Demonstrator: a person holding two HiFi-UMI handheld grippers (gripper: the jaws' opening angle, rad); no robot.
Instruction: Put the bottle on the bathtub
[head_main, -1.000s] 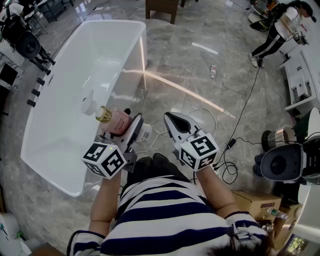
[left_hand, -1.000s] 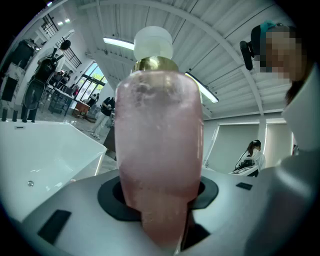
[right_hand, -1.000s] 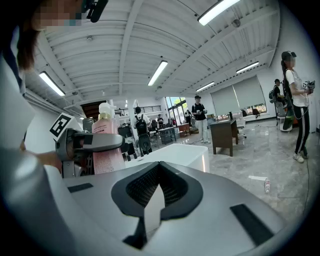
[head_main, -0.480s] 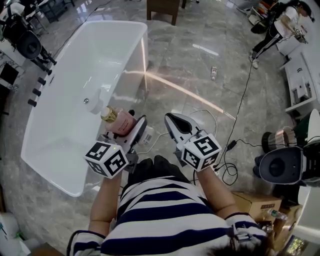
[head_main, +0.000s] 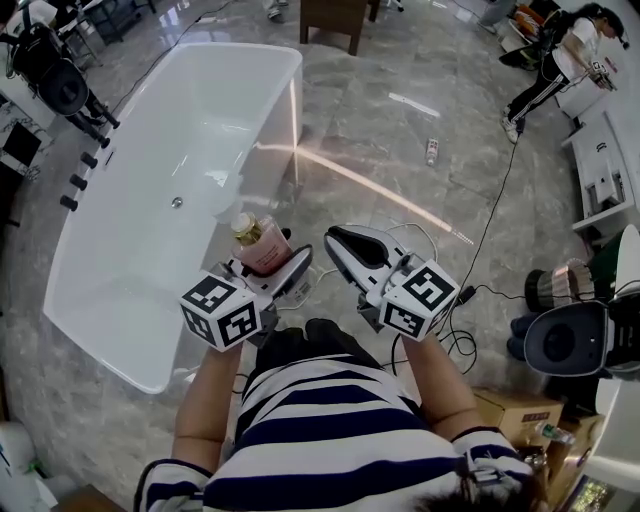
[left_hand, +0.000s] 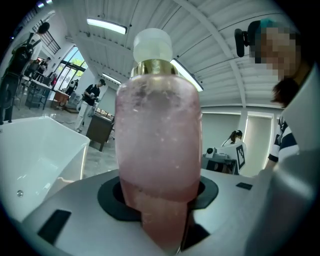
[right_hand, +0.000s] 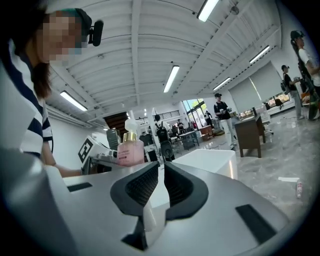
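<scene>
The bathtub's (head_main: 245, 47) long rim passes just left of the bottle (head_main: 264, 244), which the left gripper (head_main: 270, 260) clamps by its base, off the tub. Open floor (head_main: 400, 140) lies to the right. The right gripper (head_main: 336, 239) is closed and empty. A second ago the bottle leaned over the basin; now it stands steeper, beside the rim.
</scene>
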